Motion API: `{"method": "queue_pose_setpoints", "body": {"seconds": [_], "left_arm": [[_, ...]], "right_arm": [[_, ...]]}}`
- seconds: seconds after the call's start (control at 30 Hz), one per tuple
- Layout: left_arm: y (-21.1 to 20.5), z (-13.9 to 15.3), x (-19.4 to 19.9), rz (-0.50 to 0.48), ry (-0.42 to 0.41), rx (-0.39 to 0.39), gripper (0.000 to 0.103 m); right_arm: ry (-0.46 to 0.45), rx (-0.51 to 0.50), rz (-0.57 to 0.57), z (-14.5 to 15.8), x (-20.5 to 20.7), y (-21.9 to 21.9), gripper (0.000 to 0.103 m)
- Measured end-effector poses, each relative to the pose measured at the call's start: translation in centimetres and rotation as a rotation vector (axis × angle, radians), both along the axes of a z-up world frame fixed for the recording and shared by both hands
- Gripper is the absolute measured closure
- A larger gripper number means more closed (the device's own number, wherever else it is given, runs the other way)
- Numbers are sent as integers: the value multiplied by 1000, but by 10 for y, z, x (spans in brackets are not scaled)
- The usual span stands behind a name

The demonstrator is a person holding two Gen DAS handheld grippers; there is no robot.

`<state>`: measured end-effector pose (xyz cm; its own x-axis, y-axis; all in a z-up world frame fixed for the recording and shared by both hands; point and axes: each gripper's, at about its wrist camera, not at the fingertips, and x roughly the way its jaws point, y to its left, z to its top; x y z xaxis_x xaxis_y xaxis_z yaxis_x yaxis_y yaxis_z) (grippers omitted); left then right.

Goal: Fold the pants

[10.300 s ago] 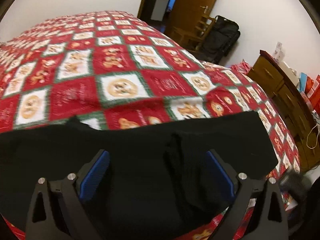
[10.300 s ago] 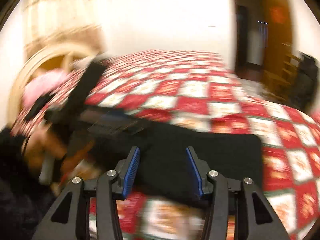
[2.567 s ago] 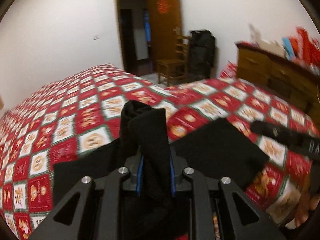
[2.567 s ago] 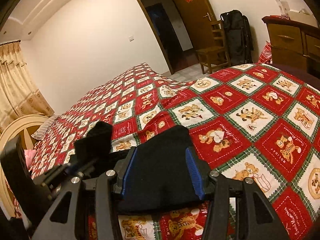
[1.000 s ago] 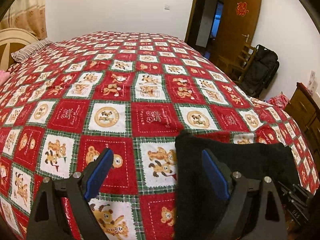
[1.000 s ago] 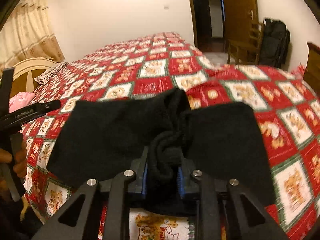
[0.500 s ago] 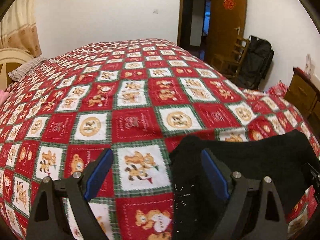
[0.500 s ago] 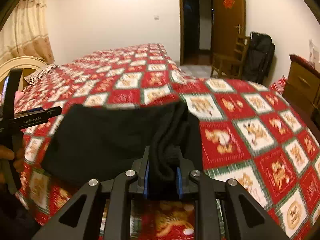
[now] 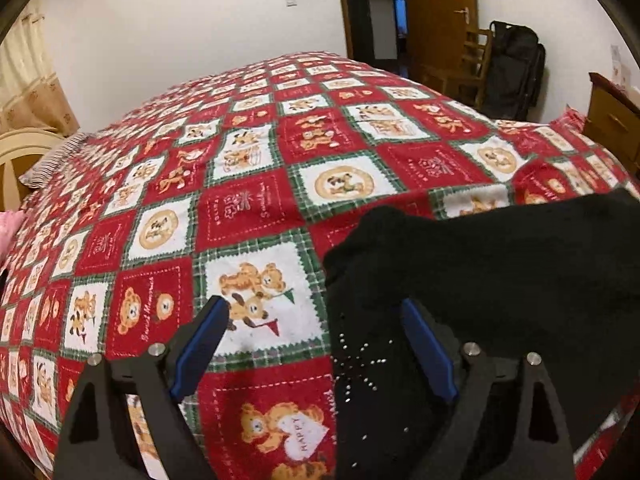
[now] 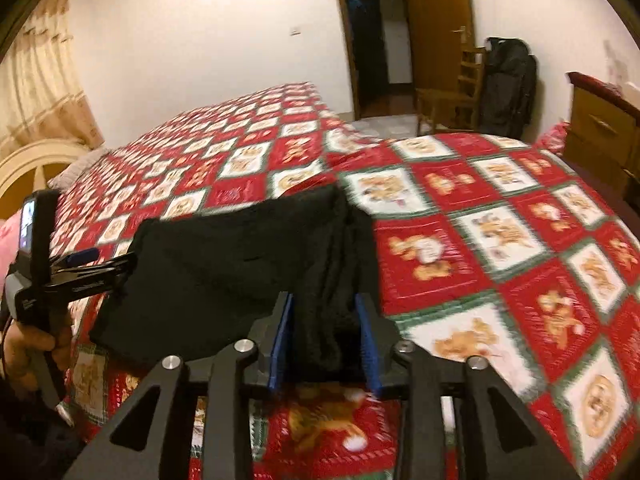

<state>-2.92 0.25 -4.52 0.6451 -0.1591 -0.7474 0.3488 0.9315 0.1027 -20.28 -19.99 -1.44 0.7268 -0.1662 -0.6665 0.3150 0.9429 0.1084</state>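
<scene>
The black pants (image 9: pixel 500 280) lie folded on the red patchwork bedspread (image 9: pixel 248 208) near its front edge. My left gripper (image 9: pixel 316 320) is open; the left edge of the pants runs between its fingers, and its left finger (image 9: pixel 200 340) is over bare bedspread. In the right wrist view the pants (image 10: pixel 224 264) form a flat black rectangle. My right gripper (image 10: pixel 324 320) is shut on the bunched right edge of the pants. The left gripper (image 10: pixel 92 268) shows there at the pants' left end, held by a hand.
A wooden door and open doorway (image 10: pixel 376 40) are at the back. A wooden chair (image 10: pixel 452 96) and a black bag (image 10: pixel 508 88) stand by the wall. A wooden dresser (image 10: pixel 600 132) is at the right. A headboard (image 10: pixel 28 168) and curtain are at the left.
My right gripper has carried the pants' right edge leftward over the rest, so the pants now lie as a shorter rectangle. My left gripper stays open at the left edge.
</scene>
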Motion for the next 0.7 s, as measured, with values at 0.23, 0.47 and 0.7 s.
{"method": "queue_pose_setpoints", "body": {"seconds": [0.23,0.47,0.7], "left_arm": [[38,35,15,105,-69,-54,12],[16,33,31,118,-72,-37,12],[-22,-5,41,82,-13,15,12]], "right_arm": [[-79,-185,35,37,21,23,68],[63,-127,110,0,87,16,68],[49,-28,93,-14,96,-11,68]]}}
